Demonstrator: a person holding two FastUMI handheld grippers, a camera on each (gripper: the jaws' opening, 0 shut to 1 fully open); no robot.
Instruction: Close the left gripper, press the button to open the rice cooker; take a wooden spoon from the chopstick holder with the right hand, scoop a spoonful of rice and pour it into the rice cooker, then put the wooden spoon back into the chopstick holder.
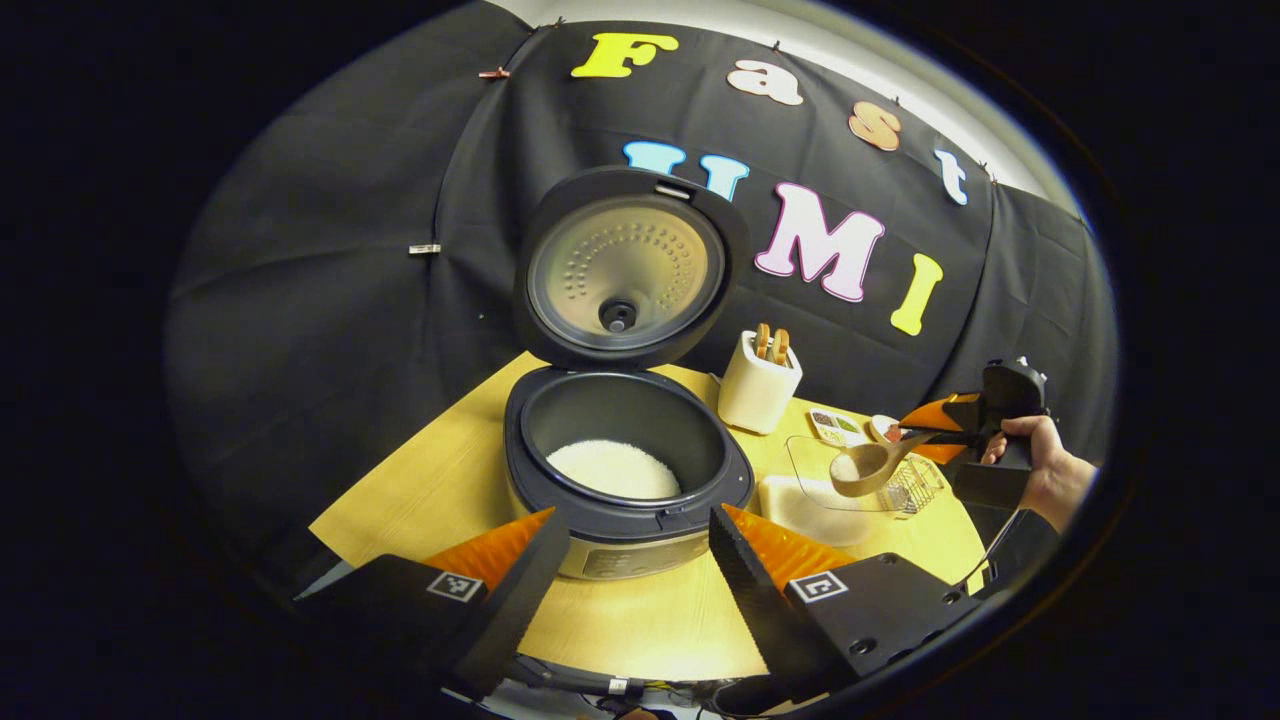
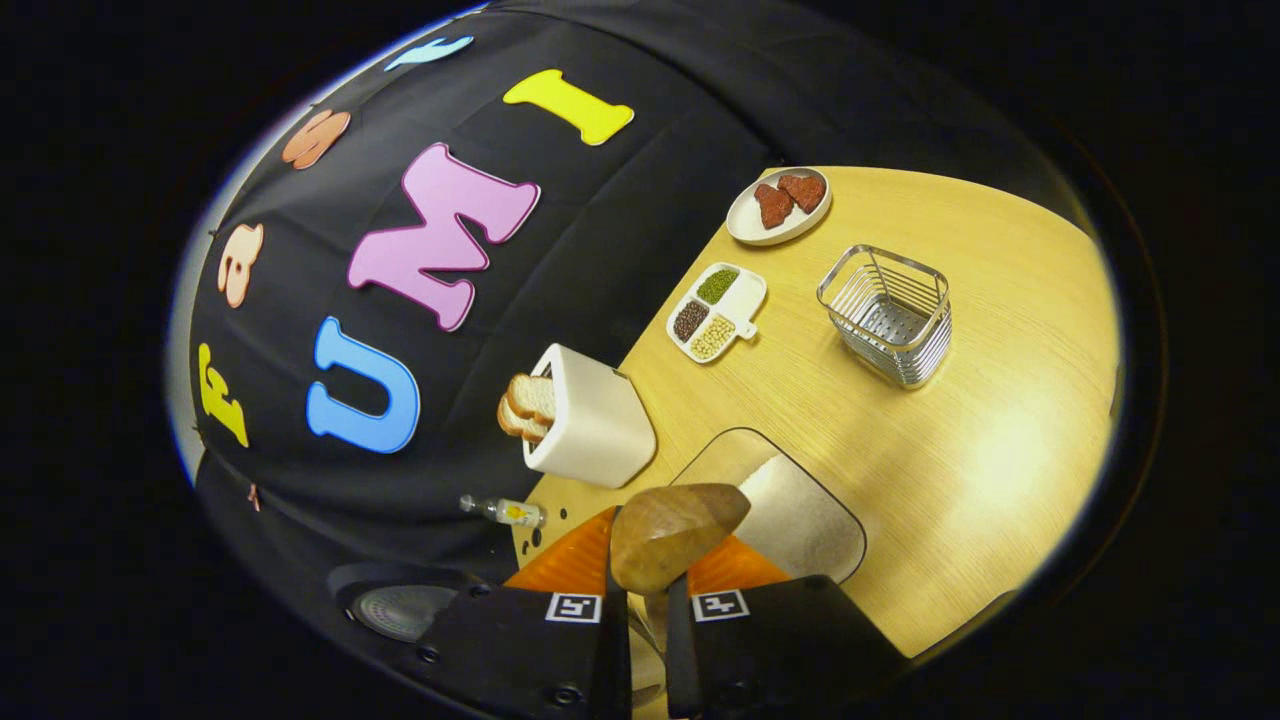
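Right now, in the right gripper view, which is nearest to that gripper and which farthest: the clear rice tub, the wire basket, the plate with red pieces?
1. Clear rice tub: just ahead of the right gripper, whose fingers hold the wooden spoon.
2. Wire basket: farther out, right of middle.
3. Plate with red pieces: farthest, by the cloth wall.

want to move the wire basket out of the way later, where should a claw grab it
Take the wire basket by its top rim, coming straight down from above. It stands upright and open-topped on the table, with thin rim wires that one finger can slip inside and the other outside. Nothing stands against it.
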